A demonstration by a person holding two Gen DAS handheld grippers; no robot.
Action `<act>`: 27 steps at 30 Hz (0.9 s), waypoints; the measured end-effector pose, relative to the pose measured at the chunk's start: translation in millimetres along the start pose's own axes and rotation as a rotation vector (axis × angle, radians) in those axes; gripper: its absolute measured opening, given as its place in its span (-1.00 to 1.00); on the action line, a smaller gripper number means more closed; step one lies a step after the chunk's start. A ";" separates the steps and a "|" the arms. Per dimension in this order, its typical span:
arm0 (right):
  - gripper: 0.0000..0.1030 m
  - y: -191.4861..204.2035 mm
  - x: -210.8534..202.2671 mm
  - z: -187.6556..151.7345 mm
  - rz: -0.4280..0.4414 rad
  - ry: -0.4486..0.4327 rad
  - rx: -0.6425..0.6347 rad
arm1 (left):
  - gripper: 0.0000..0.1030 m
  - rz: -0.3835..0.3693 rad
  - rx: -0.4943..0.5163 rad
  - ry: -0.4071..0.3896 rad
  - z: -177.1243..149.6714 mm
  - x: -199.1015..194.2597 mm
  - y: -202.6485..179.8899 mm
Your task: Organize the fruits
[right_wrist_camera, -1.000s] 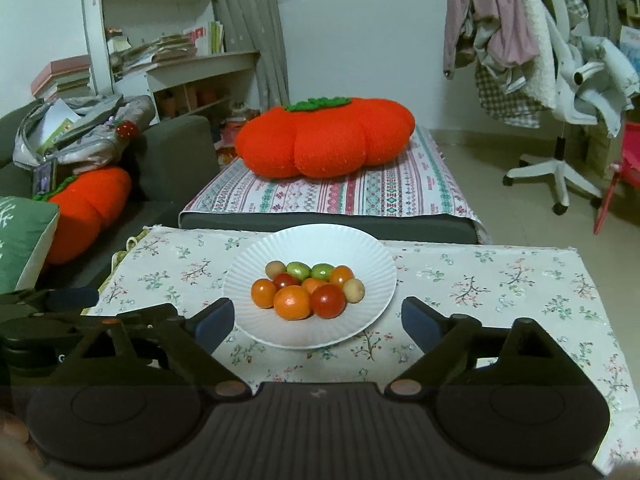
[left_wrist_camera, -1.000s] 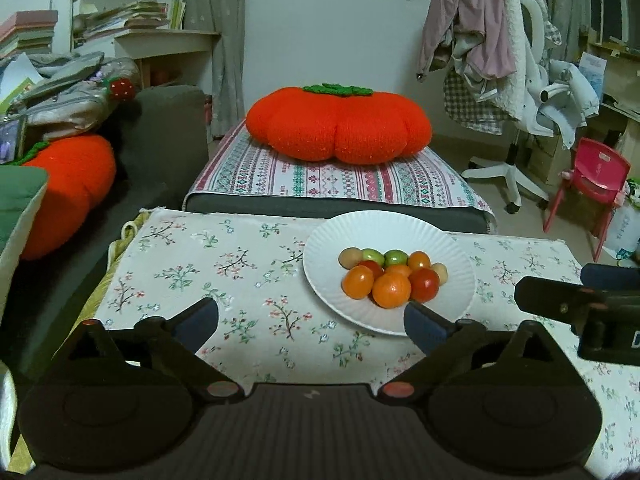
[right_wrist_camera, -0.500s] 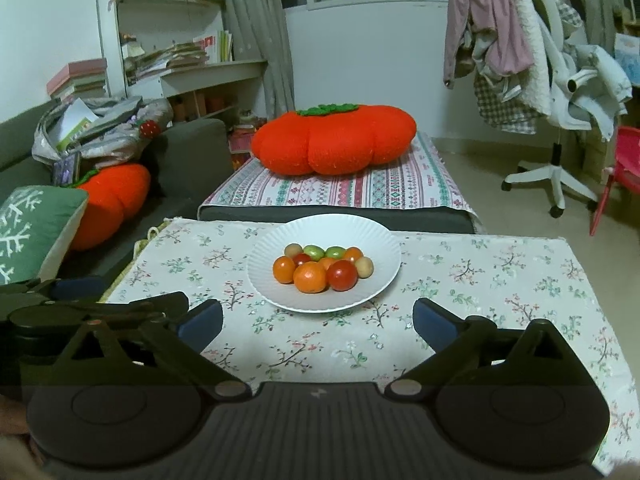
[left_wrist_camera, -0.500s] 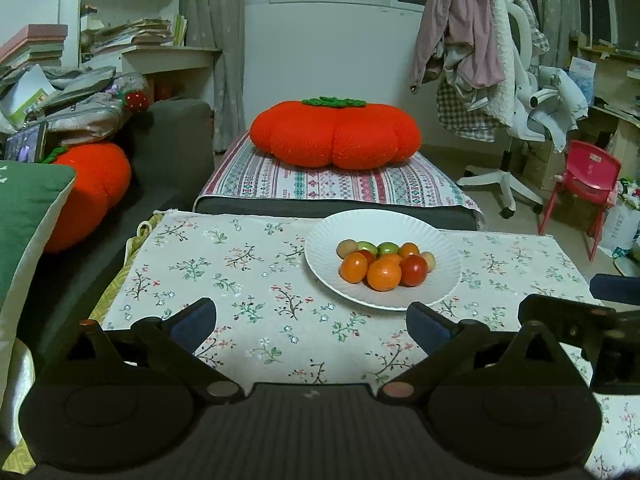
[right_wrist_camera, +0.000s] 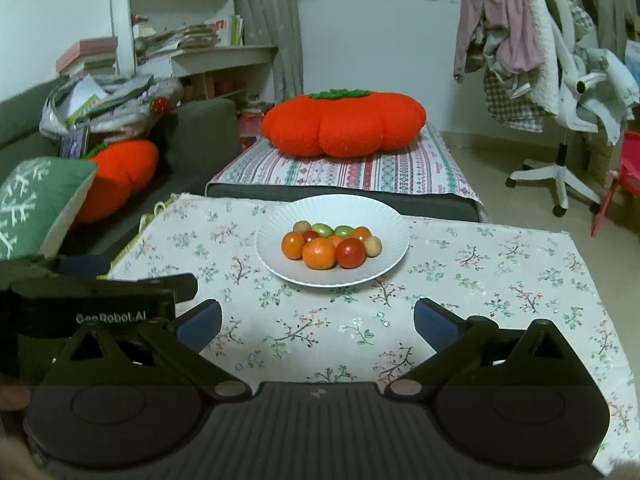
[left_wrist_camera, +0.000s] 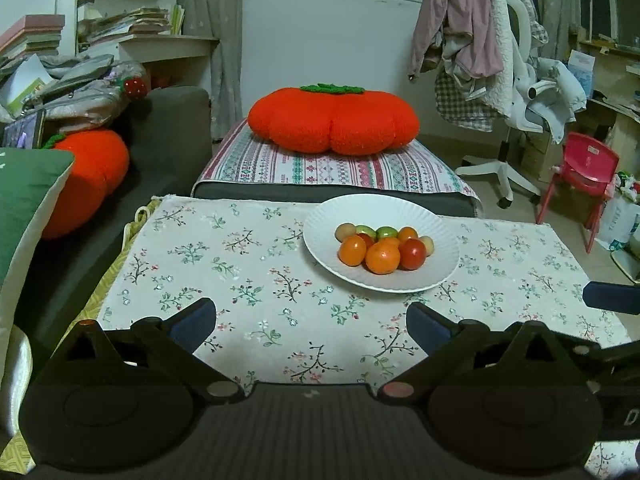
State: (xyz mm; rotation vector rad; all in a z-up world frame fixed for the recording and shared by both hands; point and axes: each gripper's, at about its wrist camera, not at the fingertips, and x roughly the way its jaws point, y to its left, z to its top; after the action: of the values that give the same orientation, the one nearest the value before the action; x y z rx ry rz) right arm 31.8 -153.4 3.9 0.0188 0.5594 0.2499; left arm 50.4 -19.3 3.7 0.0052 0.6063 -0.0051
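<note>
A white ribbed plate (left_wrist_camera: 436, 224) stands on the floral tablecloth (left_wrist_camera: 224, 256) and holds a pile of small fruits (left_wrist_camera: 382, 245): orange, red, green and tan ones. It also shows in the right wrist view, plate (right_wrist_camera: 384, 216) and fruits (right_wrist_camera: 330, 244). My left gripper (left_wrist_camera: 310, 320) is open and empty, over the cloth well short of the plate. My right gripper (right_wrist_camera: 318, 318) is open and empty, also short of the plate. The left gripper's body (right_wrist_camera: 100, 312) shows at the right wrist view's left.
A large orange pumpkin cushion (left_wrist_camera: 334, 118) lies on a striped bench (left_wrist_camera: 332, 168) behind the table. A sofa with a green pillow (left_wrist_camera: 24, 204) and a second orange cushion (left_wrist_camera: 88, 176) is on the left. A clothes-laden chair (left_wrist_camera: 500, 68) and a red stool (left_wrist_camera: 580, 172) stand on the right.
Both grippers have pulled back from the plate, which now looks smaller and farther away. Both stay open and empty. The fruits have not moved.
</note>
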 end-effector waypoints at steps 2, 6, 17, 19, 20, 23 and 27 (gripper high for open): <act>0.99 0.2 0.6 -0.9 -0.003 0.006 -0.001 | 0.75 -0.001 0.005 0.013 -1.2 1.1 -1.1; 0.99 0.4 0.0 -2.0 -0.009 0.009 -0.002 | 0.75 -0.012 0.003 0.032 -2.6 1.0 -1.3; 0.99 1.9 -0.7 -2.3 -0.028 0.010 -0.019 | 0.75 -0.003 0.015 0.030 -3.3 1.3 -4.4; 0.99 1.6 -0.4 -2.4 -0.026 0.012 -0.017 | 0.75 -0.004 0.015 0.032 -3.3 1.6 -4.2; 0.99 1.9 -0.3 -2.4 -0.025 0.013 -0.016 | 0.75 -0.003 0.016 0.033 -3.1 1.8 -4.4; 0.99 2.6 0.1 -2.0 -0.022 0.016 -0.015 | 0.75 -0.003 0.013 0.035 -2.8 2.4 -5.0; 0.99 2.5 0.0 -2.0 -0.023 0.016 -0.015 | 0.75 -0.013 -0.001 0.047 -3.7 4.0 -3.7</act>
State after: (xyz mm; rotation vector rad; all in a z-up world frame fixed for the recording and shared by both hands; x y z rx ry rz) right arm 30.2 -151.1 2.4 -0.0045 0.5737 0.2325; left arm 51.6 -23.0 -1.7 0.0003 0.6535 -0.0171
